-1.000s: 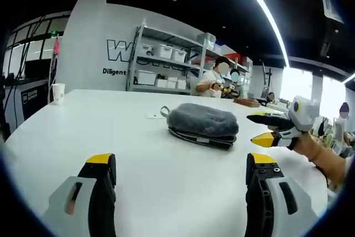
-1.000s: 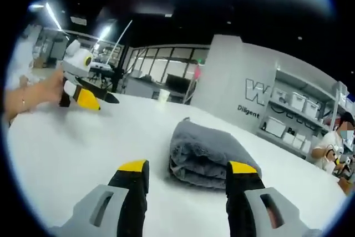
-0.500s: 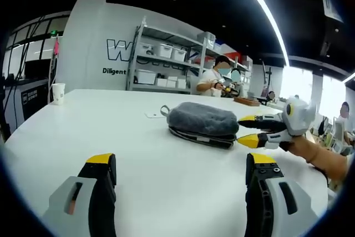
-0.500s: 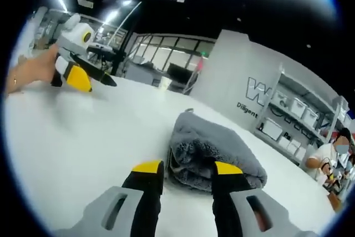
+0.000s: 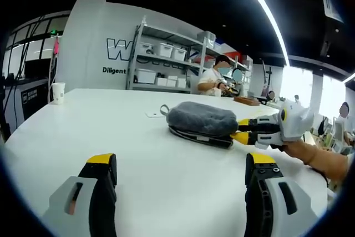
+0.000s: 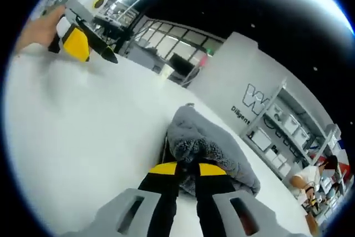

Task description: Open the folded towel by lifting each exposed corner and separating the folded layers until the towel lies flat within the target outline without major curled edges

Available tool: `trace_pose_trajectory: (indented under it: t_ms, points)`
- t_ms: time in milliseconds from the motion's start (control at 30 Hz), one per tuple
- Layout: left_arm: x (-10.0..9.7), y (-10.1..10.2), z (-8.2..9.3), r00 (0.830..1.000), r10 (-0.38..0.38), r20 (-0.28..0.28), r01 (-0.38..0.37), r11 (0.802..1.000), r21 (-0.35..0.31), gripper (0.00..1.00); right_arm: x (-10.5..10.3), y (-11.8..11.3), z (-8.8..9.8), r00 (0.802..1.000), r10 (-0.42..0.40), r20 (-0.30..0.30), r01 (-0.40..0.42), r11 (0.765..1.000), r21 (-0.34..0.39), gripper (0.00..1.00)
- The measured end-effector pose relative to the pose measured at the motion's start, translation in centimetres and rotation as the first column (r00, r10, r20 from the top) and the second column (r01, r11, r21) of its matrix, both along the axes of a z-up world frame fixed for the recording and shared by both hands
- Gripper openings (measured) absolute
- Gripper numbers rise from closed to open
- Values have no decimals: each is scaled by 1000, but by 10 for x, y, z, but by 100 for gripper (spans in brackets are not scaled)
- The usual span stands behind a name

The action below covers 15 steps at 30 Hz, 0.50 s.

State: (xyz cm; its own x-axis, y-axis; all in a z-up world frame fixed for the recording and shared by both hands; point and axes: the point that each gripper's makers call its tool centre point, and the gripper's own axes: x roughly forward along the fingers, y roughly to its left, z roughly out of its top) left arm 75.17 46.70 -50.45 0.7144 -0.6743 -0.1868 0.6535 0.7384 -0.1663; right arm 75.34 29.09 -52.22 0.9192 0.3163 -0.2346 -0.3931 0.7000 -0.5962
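the broad white table (image 5: 83,131) carries the thick grey folded towel (image 5: 202,119), which lies near its middle as a compact bundle with no layer opened, so nearly all the unfolding remains; no target outline is visible. the right gripper (image 6: 187,168) has its yellow-tipped jaws nearly together, pinching the towel's near edge. the left gripper (image 5: 180,170) hangs well back, jaws spread wide and empty.

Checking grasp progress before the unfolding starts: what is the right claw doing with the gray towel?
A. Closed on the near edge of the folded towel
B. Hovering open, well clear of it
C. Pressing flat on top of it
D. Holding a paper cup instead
A: in the right gripper view the right claw has its yellow tips pinched together on the near edge of the folded gray towel.
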Motion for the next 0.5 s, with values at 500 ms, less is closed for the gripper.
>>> trace_pose_trajectory:
  t_ms: [500]
  points:
    - [-2,2,4,1000,1,21,-2,1000,20,94,-6,30,12,999,52,-1,-51,995,83,1]
